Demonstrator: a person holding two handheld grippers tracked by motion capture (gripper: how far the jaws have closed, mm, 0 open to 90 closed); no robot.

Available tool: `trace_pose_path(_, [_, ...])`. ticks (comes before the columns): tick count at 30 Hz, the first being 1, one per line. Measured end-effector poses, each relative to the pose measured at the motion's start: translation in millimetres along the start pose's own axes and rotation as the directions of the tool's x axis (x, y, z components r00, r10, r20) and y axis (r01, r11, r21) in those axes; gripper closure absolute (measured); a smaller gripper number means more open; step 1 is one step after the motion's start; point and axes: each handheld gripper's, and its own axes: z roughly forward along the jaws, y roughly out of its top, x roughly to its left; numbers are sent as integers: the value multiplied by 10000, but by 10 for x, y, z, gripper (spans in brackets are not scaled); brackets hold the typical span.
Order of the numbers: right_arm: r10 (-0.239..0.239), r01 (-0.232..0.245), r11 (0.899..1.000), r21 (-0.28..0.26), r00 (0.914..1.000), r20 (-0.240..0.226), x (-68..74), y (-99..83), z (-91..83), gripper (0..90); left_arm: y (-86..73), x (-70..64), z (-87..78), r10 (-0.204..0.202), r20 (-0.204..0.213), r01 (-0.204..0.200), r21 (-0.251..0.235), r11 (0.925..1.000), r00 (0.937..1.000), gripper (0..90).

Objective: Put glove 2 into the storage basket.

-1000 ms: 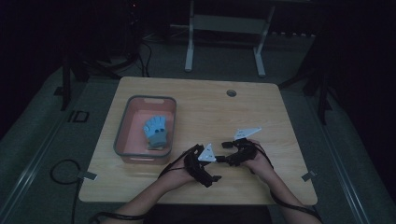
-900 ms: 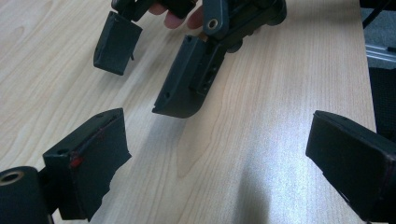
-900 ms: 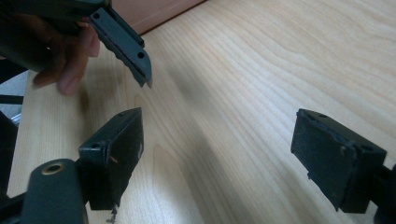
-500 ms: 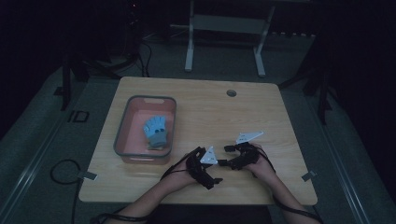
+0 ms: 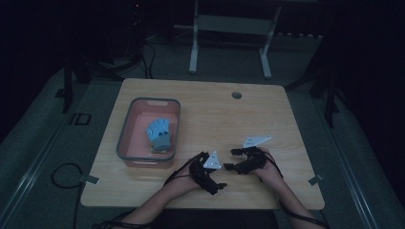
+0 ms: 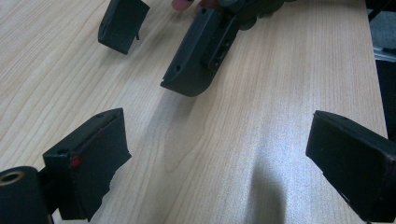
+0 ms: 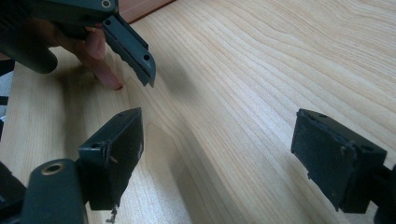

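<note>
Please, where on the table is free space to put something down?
The table is bare behind the left gripper and right gripper, up to the hole, right of the pink bin. Crowded: the near edge around both grippers.

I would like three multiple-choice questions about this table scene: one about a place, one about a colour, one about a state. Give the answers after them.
1. Where does the blue glove lie?
A. inside the pink bin
B. on the bare table beside the right gripper
C. on the floor

2. What colour are the jaws of the left gripper?
A. white
B. black
C. red

3. How does the right gripper stand?
A. shut on the glove
B. shut on nothing
C. open, with nothing between its jaws

Answers:
1 A, the high view shows the glove within the bin's walls, at the left of the table.
2 B, the left gripper view shows both jaws black.
3 C, the right gripper view shows bare wood in a wide gap between the jaws.
</note>
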Motion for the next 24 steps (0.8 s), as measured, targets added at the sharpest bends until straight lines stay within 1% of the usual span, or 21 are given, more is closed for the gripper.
trace_pose_path(1, [-4, 4, 10000, -18, 10000, 10, 2, -3, -3, 168, -5, -3, 0, -40, 2, 40, -57, 10000, 10000, 58])
trace_pose_path(4, [-25, 25, 10000, -8, 10000, 65, 3, -15, -5, 168, -10, -13, 0, 11, -7, -11, -71, 10000, 10000, 58])
trace_pose_path(8, [-49, 49, 10000, -39, 9999, 136, 1, -18, -6, 168, -23, -34, 7, 193, -48, -194, -129, 9997, 9998, 58])
trace_pose_path(9, [-56, 57, 10000, -47, 9999, 142, 1, -19, -6, 168, -27, -35, 5, 265, -78, -265, -82, 9996, 9996, 58])
trace_pose_path(11, [-48, 49, 10000, -54, 9999, 156, -4, -23, -6, 169, -40, -39, 3, 249, -158, -251, -103, 9996, 9996, 58])
trace_pose_path(12, [-40, 41, 10000, -57, 9998, 177, -6, -25, -7, 168, -45, -46, 0, 246, -200, -251, -247, 9994, 9995, 58])
trace_pose_path(13, [-29, 31, 10000, -76, 9998, 194, -7, -26, -8, 168, -45, -50, -6, 302, -199, -308, -287, 9991, 9993, 58])
trace_pose_path(16, [5, -2, 9999, -142, 9998, 196, -11, -26, -15, 168, -54, -55, -11, 356, -203, -361, -265, 9990, 9992, 58])
trace_pose_path(18, [22, -19, 9999, -169, 9998, 215, -17, -28, -18, 169, -64, -56, -2, 301, -204, -306, -214, 9993, 9993, 58])
trace_pose_path(24, [41, -38, 9999, -149, 9997, 232, -27, -34, -20, 168, -72, -54, -3, 315, -168, -319, -188, 9993, 9994, 58])
